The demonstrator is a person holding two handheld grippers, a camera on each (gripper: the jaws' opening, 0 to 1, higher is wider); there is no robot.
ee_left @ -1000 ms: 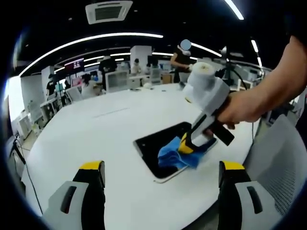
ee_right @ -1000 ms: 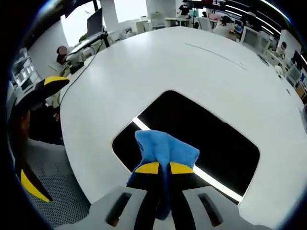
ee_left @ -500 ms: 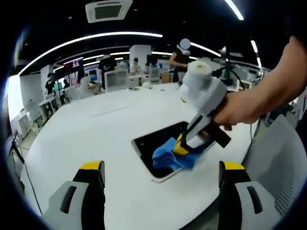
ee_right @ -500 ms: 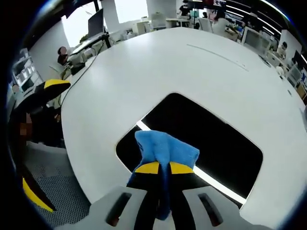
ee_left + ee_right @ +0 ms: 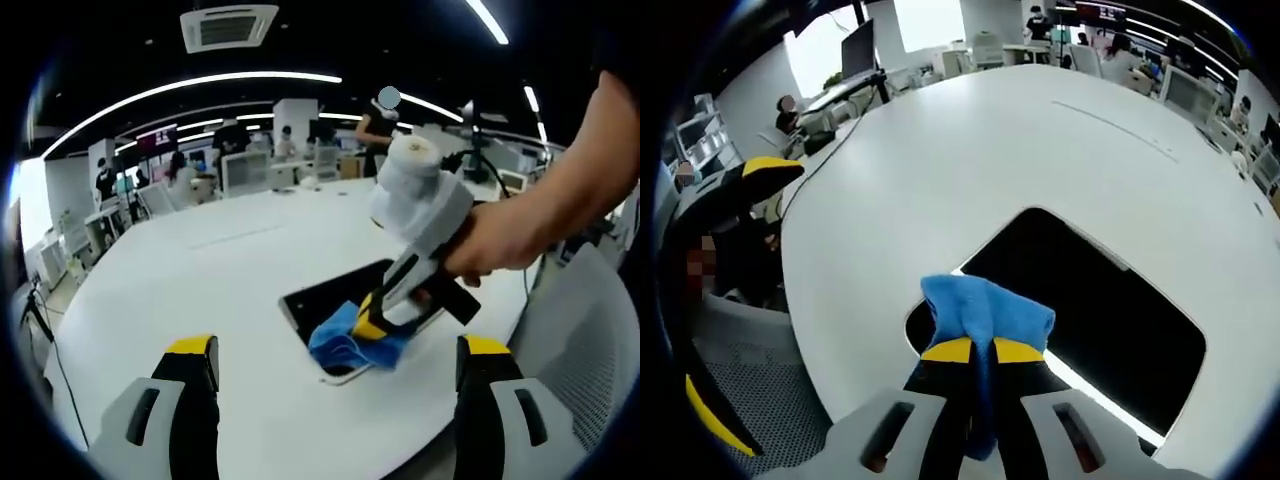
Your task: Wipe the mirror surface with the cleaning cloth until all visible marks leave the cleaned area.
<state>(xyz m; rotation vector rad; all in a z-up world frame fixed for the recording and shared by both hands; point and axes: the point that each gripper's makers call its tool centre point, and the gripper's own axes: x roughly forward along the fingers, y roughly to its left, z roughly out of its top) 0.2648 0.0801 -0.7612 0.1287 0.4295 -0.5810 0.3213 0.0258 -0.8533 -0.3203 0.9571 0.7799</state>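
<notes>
Since a second ago, the blue cloth (image 5: 350,338) has been drawn from the middle of the mirror (image 5: 330,300) to its near corner, and in the right gripper view the dark glass now lies further toward 3 o'clock than it did. Nearest in the left gripper view, the left gripper (image 5: 335,362) is held above the table (image 5: 180,290) with its yellow-tipped jaws spread wide apart at 7 and 5 o'clock and nothing between them. Just beyond, at the centre, the right gripper (image 5: 368,326) is seen pressed down on the cloth, gripped by a hand (image 5: 490,245) that comes in from 3 o'clock. In the right gripper view, the right gripper (image 5: 973,350) is seen at 6 o'clock with its jaws closed tight on the cloth (image 5: 985,312), which bunches up past the yellow tips and covers the near corner of the mirror (image 5: 1100,300). The mirror lies flat on the white table (image 5: 940,170), its dark surface stretching from the centre toward 4 o'clock. A yellow tip of the left gripper (image 5: 768,168) is seen at 9 o'clock. Far off, at 12 o'clock, desks, monitors and people are seen.
</notes>
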